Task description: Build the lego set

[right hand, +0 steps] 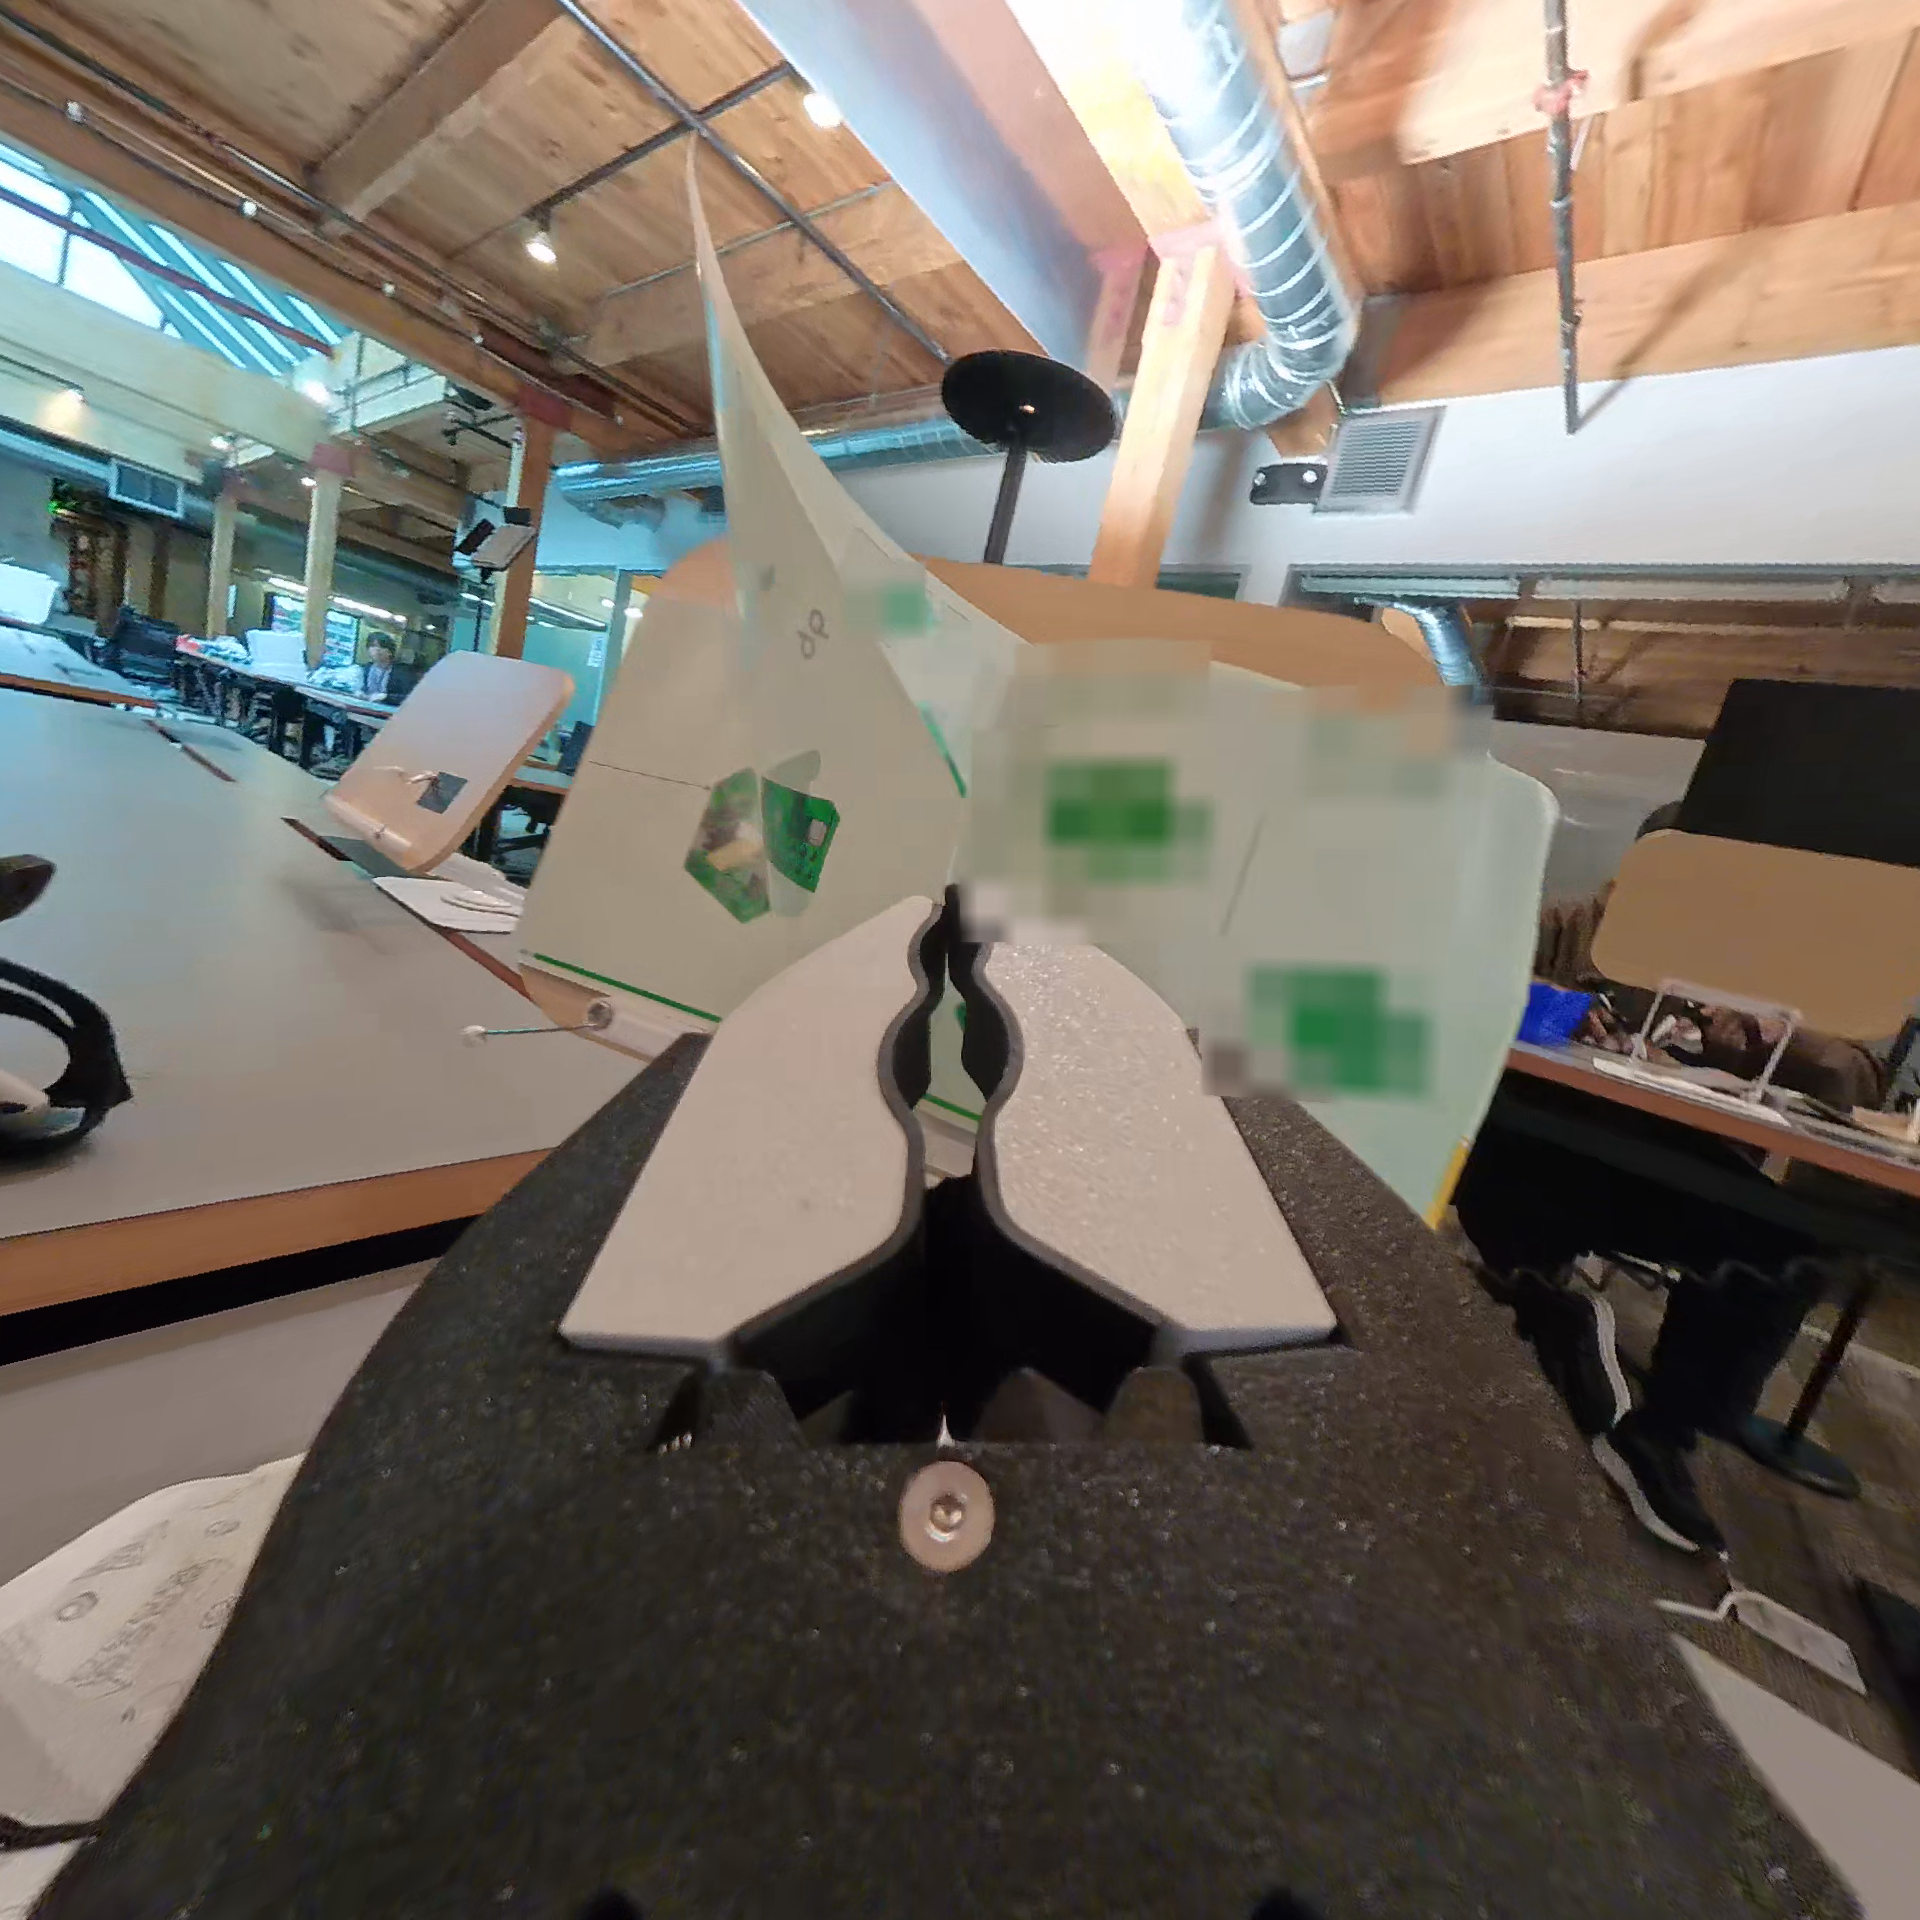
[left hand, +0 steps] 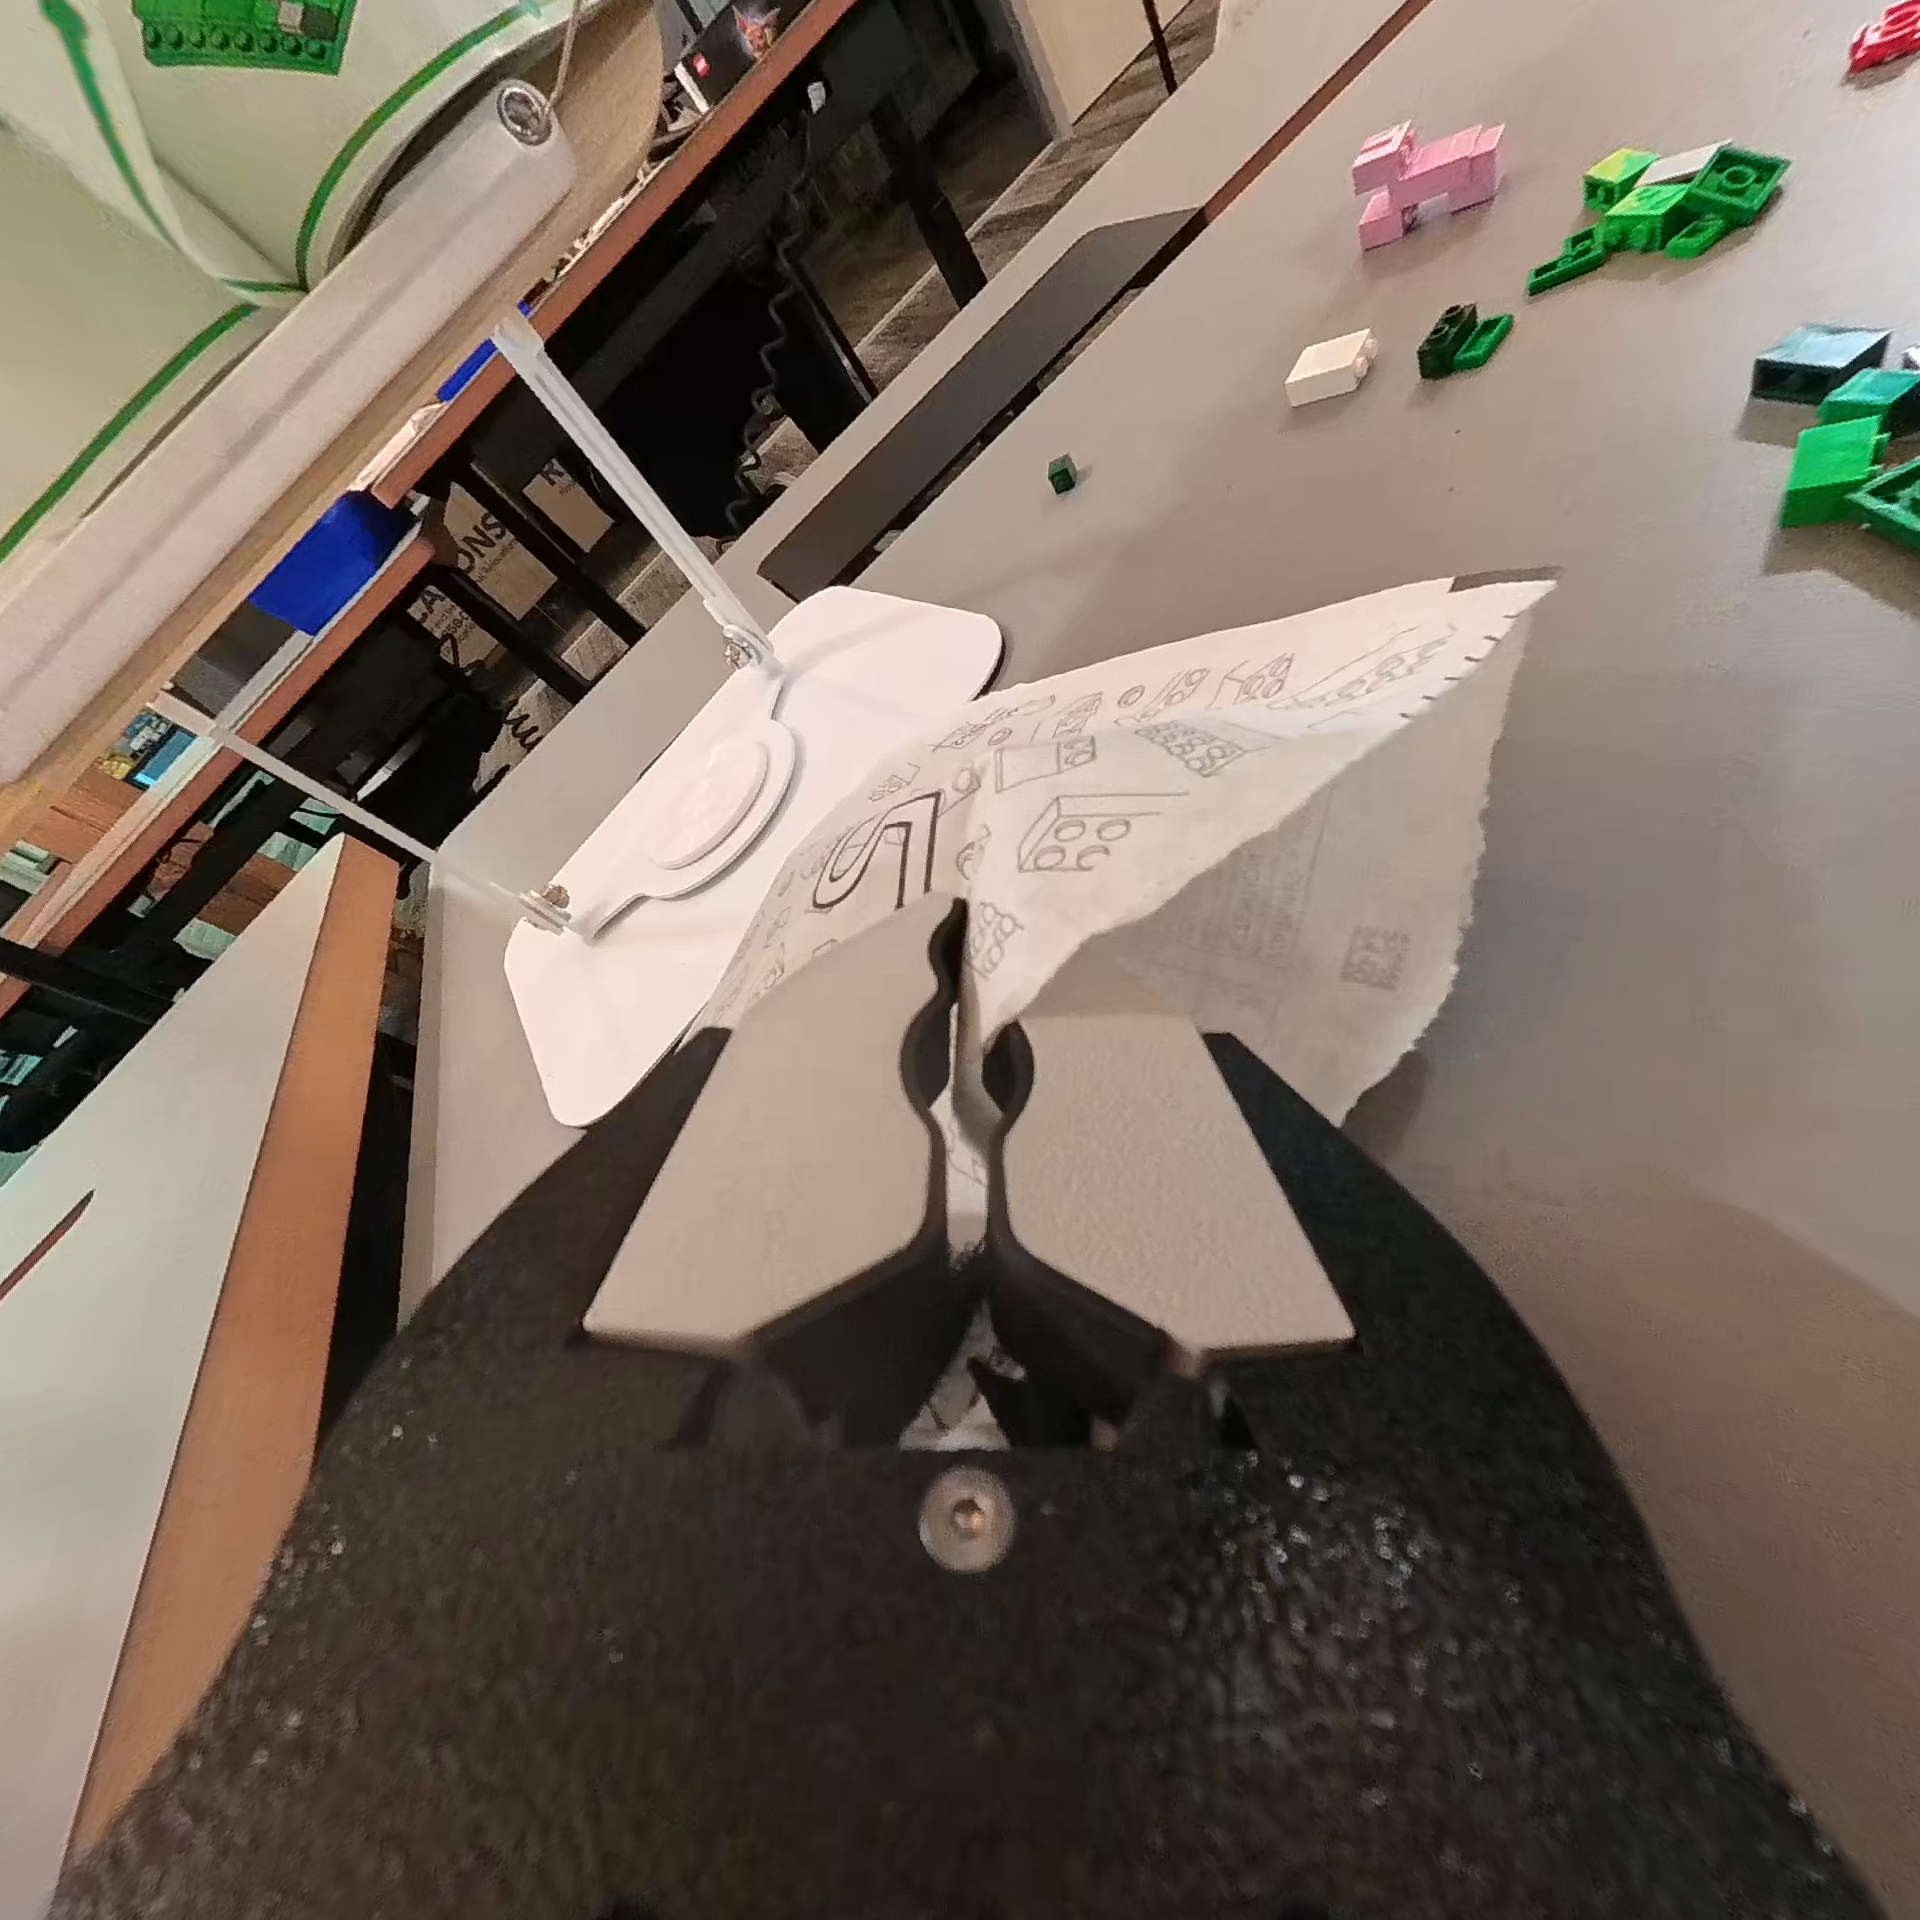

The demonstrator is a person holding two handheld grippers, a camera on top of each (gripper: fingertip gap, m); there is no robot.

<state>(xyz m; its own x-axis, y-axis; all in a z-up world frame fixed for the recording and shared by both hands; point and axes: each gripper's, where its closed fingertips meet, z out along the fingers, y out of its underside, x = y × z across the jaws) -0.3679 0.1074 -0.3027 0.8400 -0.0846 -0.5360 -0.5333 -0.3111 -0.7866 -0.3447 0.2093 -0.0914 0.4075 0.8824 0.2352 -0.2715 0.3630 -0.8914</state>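
Observation:
My left gripper (left hand: 958,925) is shut on a torn white paper bag (left hand: 1195,831) printed with brick outlines and holds it just above the grey table (left hand: 1558,1039). My right gripper (right hand: 948,914) is shut on the lower edge of the white-and-green instruction booklet (right hand: 748,831) and holds it up in the air, one page curling upward. The booklet also shows in the left wrist view (left hand: 208,156) at the top left. A pink build (left hand: 1429,182), green pieces (left hand: 1673,208), a white brick (left hand: 1330,369) and more green bricks (left hand: 1839,447) lie on the table at the far right.
A white stand base (left hand: 748,790) with clear rods sits at the table's left edge, next to a dark slot (left hand: 987,395). A small dark green piece (left hand: 1062,475) lies alone. The bag also shows in the right wrist view (right hand: 104,1621). A person (right hand: 1714,1091) sits at the neighbouring table. The gap from one gripper's tips to the other's is roughly 25 centimeters.

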